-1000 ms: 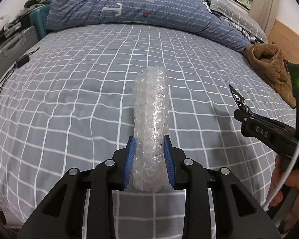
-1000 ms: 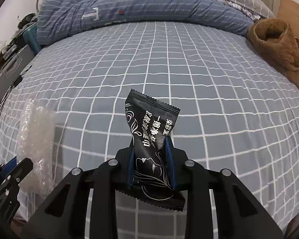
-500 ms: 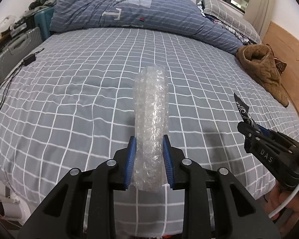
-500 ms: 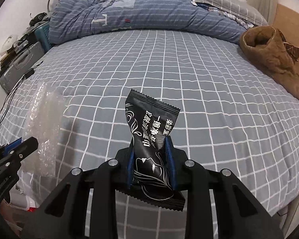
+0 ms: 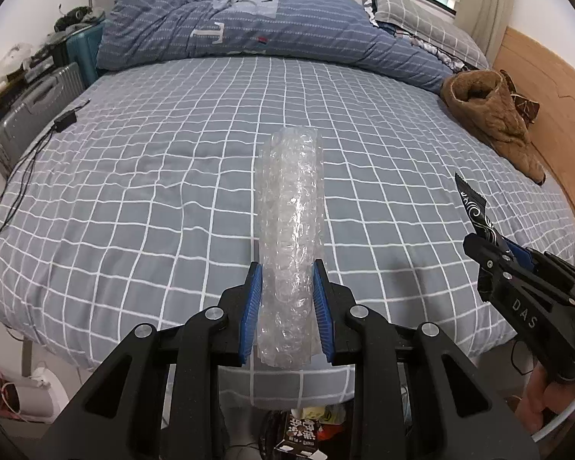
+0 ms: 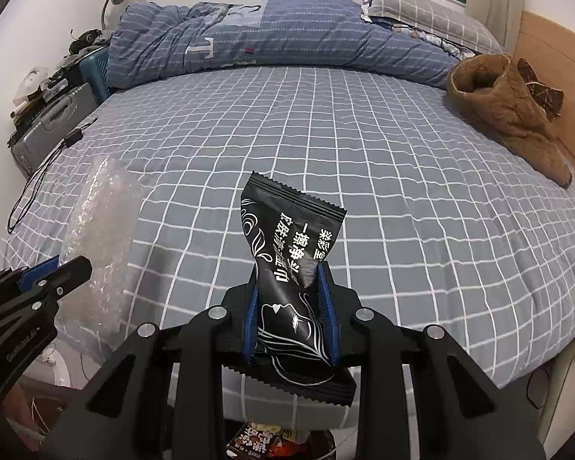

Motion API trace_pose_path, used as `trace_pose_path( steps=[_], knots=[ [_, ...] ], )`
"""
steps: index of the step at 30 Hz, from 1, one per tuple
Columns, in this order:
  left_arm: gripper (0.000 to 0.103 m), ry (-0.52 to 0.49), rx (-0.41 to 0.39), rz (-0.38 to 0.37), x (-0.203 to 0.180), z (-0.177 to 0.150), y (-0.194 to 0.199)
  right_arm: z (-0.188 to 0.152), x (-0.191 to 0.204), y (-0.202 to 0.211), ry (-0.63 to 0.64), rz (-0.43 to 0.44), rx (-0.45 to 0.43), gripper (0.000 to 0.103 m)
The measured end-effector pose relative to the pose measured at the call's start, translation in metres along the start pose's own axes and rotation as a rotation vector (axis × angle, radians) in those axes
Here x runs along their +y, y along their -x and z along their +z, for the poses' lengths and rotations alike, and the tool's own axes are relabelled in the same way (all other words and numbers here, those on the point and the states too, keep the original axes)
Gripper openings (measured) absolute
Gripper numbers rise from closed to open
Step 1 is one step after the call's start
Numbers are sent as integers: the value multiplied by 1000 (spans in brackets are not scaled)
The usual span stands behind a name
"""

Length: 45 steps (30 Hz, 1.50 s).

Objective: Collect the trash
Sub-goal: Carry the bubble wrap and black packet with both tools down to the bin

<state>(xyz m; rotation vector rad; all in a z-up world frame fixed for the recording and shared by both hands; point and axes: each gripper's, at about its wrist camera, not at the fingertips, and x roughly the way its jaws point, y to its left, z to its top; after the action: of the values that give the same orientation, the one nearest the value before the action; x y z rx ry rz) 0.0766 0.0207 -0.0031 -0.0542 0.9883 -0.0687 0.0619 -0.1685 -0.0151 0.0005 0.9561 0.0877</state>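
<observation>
My left gripper is shut on a clear roll of bubble wrap that sticks up and forward between its blue pads, over the near edge of the bed. My right gripper is shut on a black snack wrapper with white lettering, pinched at its waist. The right gripper with the wrapper's tip shows at the right of the left wrist view. At the left of the right wrist view I see the left gripper and the bubble wrap. Below both grippers lies a heap of packaging trash.
The bed has a grey checked sheet, a blue duvet bunched at the far side and a brown fleece garment at the right. A black cable trails off the left edge. Suitcases stand at the left.
Both grippers have drawn back and upward from the bed with their loads. The bed's near edge and the floor with trash below have come into view.
</observation>
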Motion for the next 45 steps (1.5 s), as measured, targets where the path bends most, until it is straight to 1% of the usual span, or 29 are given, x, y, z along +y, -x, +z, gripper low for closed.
trace_pose_path(
  steps=[9,20,24,32,40,45],
  knots=[
    [26,-18,6,-7,-15,-22,25,-26,-3,33,-2,-6,-8,27],
    [26,-31,14,-29,-31,-50,51,-58,-3,62,4,-11,-4,27],
    [26,-29,20,-39,-34,-64,60,-71,-2,73,10,-13,-1,27],
    [26,-39,26,-36,-41,-92,75,-95,-3,90,21,-26,-5,27],
    [26,-41,49,-64,-47,-124,83,-123,0,99,22,-32,10,27],
    [26,-56,44,-59,-51,-144,91,-140,1,105,18,-33,17,27]
  ],
)
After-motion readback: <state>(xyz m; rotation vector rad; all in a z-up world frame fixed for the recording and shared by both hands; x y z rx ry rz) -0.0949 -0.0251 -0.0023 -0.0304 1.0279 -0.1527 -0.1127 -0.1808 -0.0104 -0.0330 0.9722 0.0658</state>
